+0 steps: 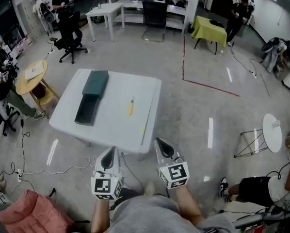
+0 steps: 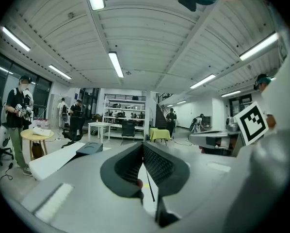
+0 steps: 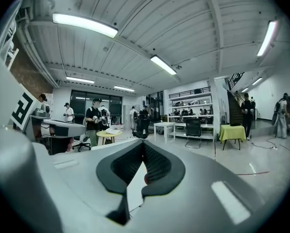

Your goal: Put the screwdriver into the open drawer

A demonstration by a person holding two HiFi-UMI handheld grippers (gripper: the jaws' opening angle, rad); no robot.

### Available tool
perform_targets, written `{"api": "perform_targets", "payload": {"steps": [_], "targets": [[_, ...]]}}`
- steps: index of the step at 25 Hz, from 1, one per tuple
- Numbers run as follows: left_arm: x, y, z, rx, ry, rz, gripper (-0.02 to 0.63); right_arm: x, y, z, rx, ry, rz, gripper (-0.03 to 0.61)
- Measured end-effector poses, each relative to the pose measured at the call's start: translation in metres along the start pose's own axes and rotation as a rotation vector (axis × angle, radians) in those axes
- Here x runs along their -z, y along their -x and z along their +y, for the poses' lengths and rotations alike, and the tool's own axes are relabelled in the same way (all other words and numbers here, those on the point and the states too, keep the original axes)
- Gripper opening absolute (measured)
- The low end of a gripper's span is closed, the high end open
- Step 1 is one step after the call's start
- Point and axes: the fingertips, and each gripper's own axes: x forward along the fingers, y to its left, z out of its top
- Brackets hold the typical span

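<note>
Two grippers hang just short of the bench's near edge, left gripper and right gripper alike with fingers clenched on nothing. The yellow-handled screwdriver lies mid-bench, apart from the open drawer to its left. Reaching in without spreading them would likely set it rolling. Bare bench all round it leaves room, though the drawer's rim could catch a low carry.
</note>
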Motion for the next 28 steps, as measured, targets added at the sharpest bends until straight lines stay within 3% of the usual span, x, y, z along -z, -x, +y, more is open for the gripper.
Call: {"api": "perform_targets", "payload": {"steps": [5,18,28], "targets": [[-0.003,-0.002,0.030,0.001,-0.001,0.010,0.012,-0.004,-0.026,0.017,0.002,-0.006,0.013,0.004],[-0.010,0.014,0.140,-0.019,0.022,-0.020,0.012,-0.018,-0.107,0.118,-0.056,0.032,0.017,0.005],[0.007,0.023,0.200,-0.048,0.066,0.006,0.012,-0.007,-0.152,0.146,-0.039,0.040,0.076,0.004]]}}
